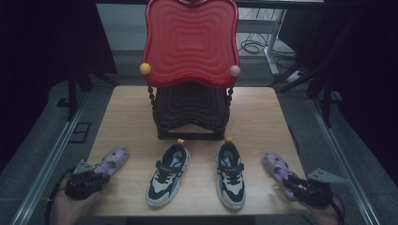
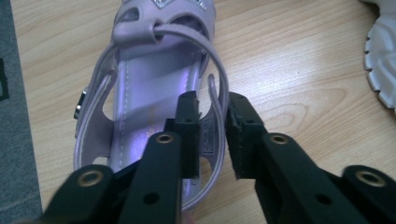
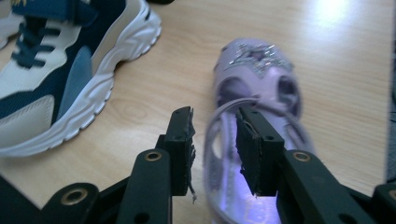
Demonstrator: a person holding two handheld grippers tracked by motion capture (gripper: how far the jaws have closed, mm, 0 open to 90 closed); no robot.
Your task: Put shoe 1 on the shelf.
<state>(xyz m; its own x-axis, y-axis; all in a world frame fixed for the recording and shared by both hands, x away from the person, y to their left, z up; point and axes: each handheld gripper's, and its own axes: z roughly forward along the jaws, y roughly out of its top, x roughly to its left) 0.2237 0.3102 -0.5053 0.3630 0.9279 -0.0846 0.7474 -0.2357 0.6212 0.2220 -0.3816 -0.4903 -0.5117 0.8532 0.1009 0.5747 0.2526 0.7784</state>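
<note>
Two lilac sandals lie on the wooden table [image 1: 126, 117], one at the front left [image 1: 115, 158] and one at the front right [image 1: 274, 164]. My left gripper [image 1: 99, 174] is at the heel of the left sandal [image 2: 140, 88]. Its jaws [image 2: 212, 100] stand a little apart, straddling the thin heel strap on the sandal's right side. My right gripper [image 1: 287, 180] reaches the heel of the right sandal [image 3: 261, 70]. That gripper [image 3: 215, 116] is open, with the sandal's left side wall between the jaws and gaps on both sides.
Two navy, white and beige sneakers [image 1: 168, 173] [image 1: 231, 174] sit toe-forward between the sandals. One sneaker [image 3: 56, 70] lies close to the right sandal. A two-tier rack with a red wavy top tray [image 1: 190, 42] stands at mid table behind them. The table's edges are near both sandals.
</note>
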